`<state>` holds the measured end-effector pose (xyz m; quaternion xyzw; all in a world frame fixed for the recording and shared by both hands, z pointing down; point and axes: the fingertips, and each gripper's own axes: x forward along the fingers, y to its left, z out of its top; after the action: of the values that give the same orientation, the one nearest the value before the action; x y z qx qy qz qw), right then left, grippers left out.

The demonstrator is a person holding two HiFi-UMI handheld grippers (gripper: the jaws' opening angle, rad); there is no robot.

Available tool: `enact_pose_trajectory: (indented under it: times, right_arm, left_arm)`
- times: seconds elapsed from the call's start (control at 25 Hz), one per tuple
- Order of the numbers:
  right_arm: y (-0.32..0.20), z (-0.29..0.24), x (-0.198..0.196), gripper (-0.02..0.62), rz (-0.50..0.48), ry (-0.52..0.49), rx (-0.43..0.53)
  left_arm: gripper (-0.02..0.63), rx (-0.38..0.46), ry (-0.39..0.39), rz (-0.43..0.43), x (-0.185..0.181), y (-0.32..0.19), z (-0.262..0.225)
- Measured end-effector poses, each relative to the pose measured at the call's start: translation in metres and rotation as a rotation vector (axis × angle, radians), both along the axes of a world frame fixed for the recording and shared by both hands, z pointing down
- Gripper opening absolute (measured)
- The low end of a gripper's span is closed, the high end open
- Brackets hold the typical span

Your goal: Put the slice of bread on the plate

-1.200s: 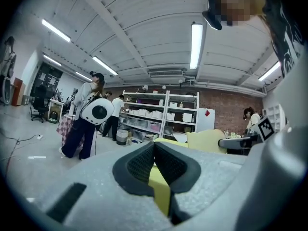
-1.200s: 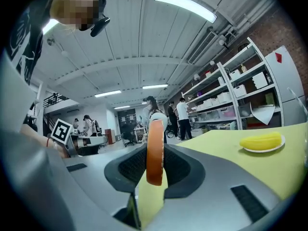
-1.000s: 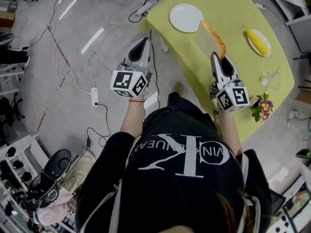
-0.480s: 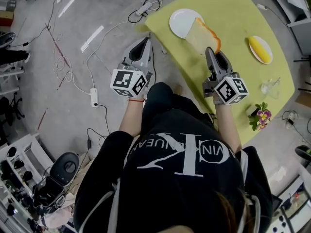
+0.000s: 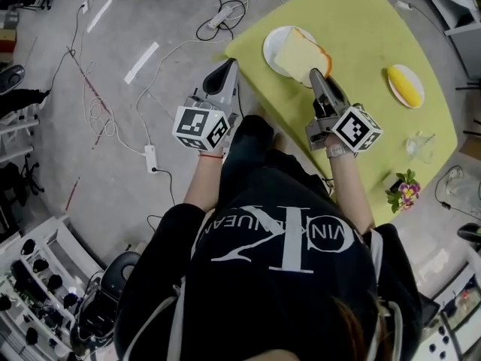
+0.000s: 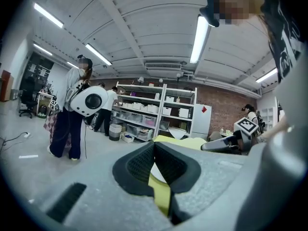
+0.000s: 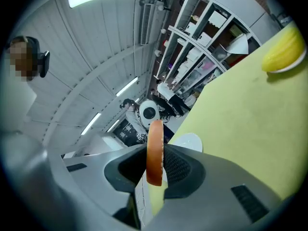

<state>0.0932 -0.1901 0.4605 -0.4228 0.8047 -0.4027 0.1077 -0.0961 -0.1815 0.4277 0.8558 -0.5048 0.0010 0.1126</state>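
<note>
Yellow-green table (image 5: 368,21): pale, orange-crusted bread slice (image 5: 295,54)

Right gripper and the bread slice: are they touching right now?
Touching. In the right gripper view the bread slice stands edge-on between the jaws of the right gripper, with both pads pressed against it.
</note>
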Motion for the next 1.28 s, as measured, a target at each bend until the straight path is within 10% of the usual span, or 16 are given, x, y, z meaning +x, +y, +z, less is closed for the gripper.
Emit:
enact_pose_trajectory:
  times: [0.32,0.68,1.28]
  right_arm:
    - [-0.037,0.004,-0.029,0.091,-0.009,-0.175,-0.100]
    - [-0.043,0.035,-0.026,0.091,0.057,-0.150,-0.243]
    - [-0.026,0.059,-0.042,0.424,-0.239,0.497,-0.264]
  left_arm:
    - [0.011,-0.017,-0.001,0.033,-0.015,-0.047,-0.002]
    - [0.011,-0.029,0.002,0.065,-0.017,-0.071,0.002]
    - [0.011,-0.045,0.030,0.106,-0.013,-0.076,0.004]
